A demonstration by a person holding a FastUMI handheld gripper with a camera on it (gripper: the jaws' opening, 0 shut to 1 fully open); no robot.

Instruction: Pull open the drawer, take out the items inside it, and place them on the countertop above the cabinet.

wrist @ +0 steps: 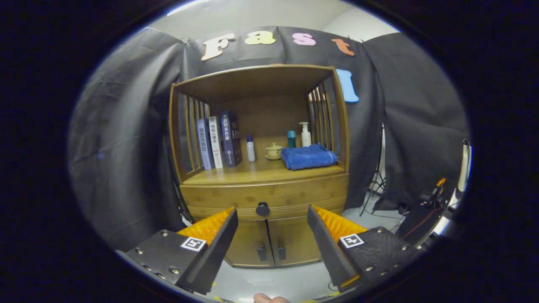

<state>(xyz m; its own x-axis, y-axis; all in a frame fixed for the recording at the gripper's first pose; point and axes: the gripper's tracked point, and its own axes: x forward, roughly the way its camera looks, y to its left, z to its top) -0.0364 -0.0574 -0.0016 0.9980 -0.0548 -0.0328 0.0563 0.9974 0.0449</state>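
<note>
The two-finger gripper has its fingers spread wide apart, clamped on nothing, facing a light bamboo cabinet. At twelve o'clock from the fingertips, just beyond them, sits the round black knob of the closed wooden drawer. Below the drawer, two small cabinet doors stand shut. Above it, on the open countertop shelf, a row of upright books stands at ten o'clock from the knob, a folded blue towel at one o'clock, with a small white bottle, a pale lidded cup and a white pump bottle between and behind them.
</note>
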